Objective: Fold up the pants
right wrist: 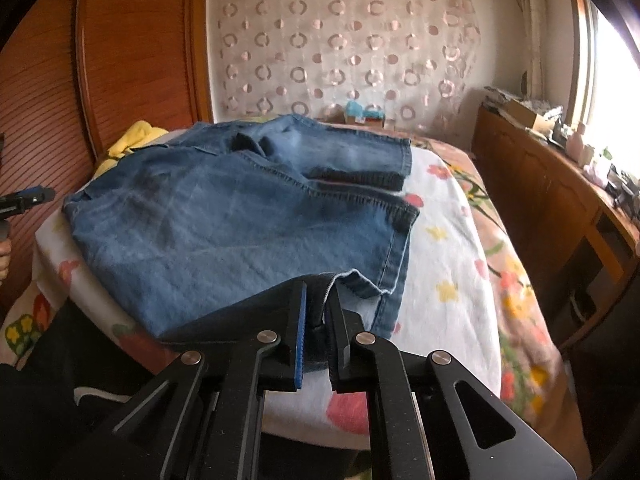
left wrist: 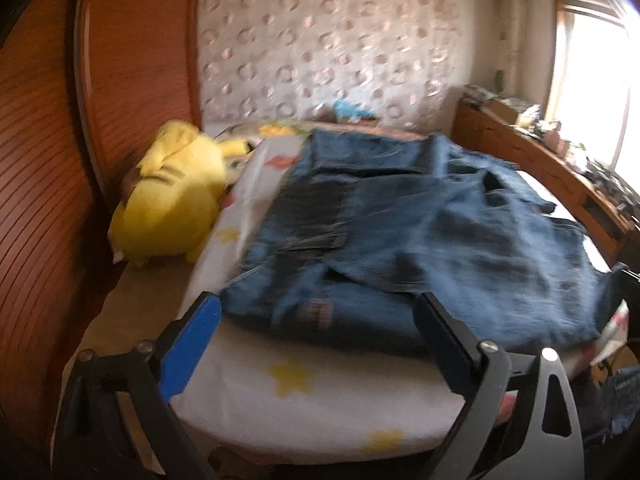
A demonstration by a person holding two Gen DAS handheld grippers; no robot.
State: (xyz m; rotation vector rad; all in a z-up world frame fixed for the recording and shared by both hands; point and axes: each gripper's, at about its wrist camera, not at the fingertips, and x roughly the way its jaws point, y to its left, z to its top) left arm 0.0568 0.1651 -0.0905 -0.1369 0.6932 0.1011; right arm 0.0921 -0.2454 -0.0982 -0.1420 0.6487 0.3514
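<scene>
Blue denim pants (left wrist: 400, 220) lie folded over in layers on a bed with a flowered white sheet (left wrist: 300, 392). My left gripper (left wrist: 320, 312) is open, its fingers spread at the near edge of the pants, holding nothing. My right gripper (right wrist: 318, 300) is shut on the near corner of the pants (right wrist: 240, 220), with denim pinched between its two fingers. The left gripper also shows at the left edge of the right wrist view (right wrist: 28, 198).
A yellow plush toy (left wrist: 172, 196) lies on the bed's left side against a wooden headboard (left wrist: 132, 60). A wooden sideboard (right wrist: 552, 184) with clutter runs along the right under a bright window. A patterned curtain (right wrist: 340, 48) hangs behind the bed.
</scene>
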